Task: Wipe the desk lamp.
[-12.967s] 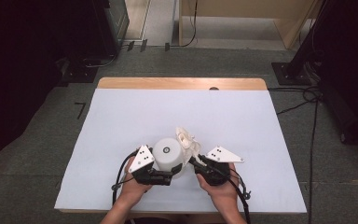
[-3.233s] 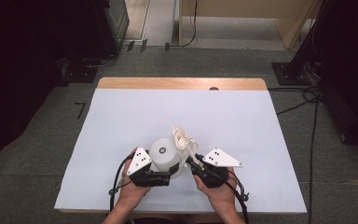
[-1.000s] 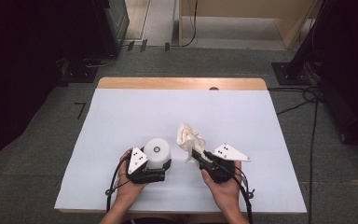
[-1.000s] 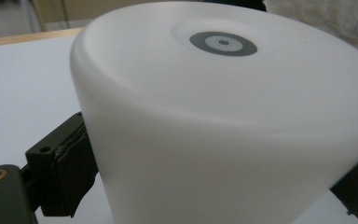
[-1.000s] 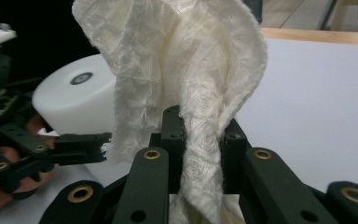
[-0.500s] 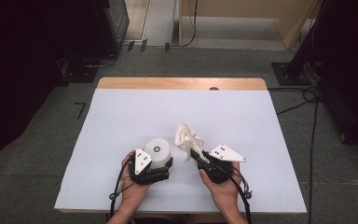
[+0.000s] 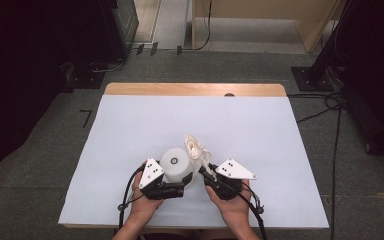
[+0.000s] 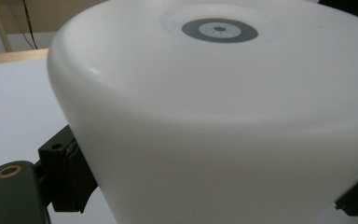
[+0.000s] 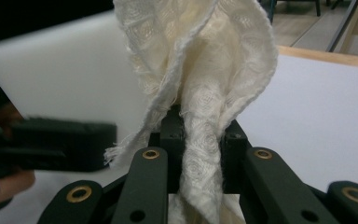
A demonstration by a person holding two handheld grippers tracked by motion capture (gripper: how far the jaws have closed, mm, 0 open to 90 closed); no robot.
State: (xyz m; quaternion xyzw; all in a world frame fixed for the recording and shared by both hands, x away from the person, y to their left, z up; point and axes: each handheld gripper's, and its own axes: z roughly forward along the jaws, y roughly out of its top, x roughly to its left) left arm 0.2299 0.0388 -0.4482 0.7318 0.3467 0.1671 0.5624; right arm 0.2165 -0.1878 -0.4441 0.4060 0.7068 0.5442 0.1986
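the left tool [image 7: 172, 186] is clamping the base of a white round container [image 7: 176, 164] that is sitting on the worktop [image 7: 130, 125] near the front edge, its flat top facing up. the right tool [image 7: 206, 172] is pinching a bunched cream cloth [image 7: 196, 147] that is standing up from its jaws, lying just to the right of the container and touching its side, so the coming wipe is turning on a short leftward sweep. both hands are lying low, side by side, tools pointing away from the person
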